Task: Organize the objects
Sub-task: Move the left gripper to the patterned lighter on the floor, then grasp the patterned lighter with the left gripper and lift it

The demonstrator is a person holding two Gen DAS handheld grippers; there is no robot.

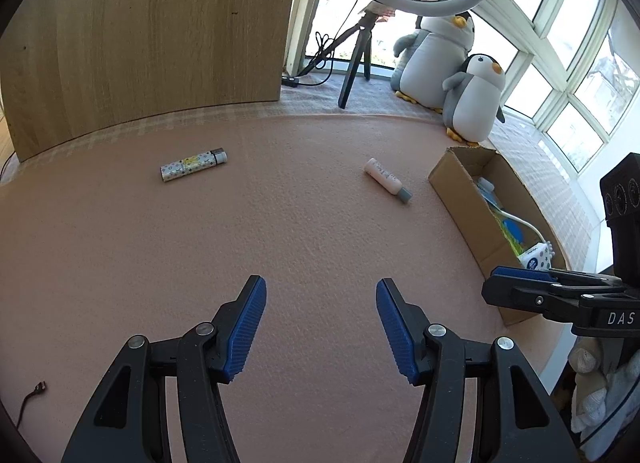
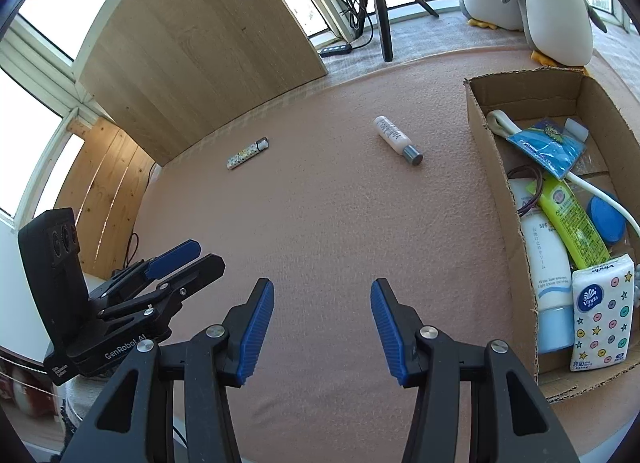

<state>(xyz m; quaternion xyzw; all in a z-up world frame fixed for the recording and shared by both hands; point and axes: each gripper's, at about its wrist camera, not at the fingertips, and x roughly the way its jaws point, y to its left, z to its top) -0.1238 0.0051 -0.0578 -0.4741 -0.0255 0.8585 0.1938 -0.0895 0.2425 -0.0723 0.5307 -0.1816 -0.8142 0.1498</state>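
From the left wrist: patterned lighter (image 1: 194,165) lying flat on the pink felt mat (image 1: 312,231) at about eleven o'clock from the left gripper (image 1: 320,325), well apart from it; small white bottle (image 1: 387,180) with a grey cap at about one o'clock, near the open cardboard box (image 1: 460,199). Both probably light and rigid; smooth round bodies, so likely to roll or slip; best pinched across the middle of the barrel, square to the long axis. Left tongs spread wide, nothing between the blue pads, nothing touched. Right gripper (image 1: 520,275) at three o'clock, over the box's near corner; jaw gap hard to read side-on. From the right wrist: same white bottle (image 2: 396,139) at twelve o'clock, lighter (image 2: 248,153) at eleven, both loose on the mat and outside the box (image 2: 492,167), which already holds a sunscreen tube (image 2: 546,263), a green tube (image 2: 572,219), a tissue pack (image 2: 604,311) and a blue lid (image 2: 608,219). Right gripper (image 2: 322,329) parted, empty, clear of the mat. Left gripper (image 2: 176,259) at nine o'clock, also holding nothing.
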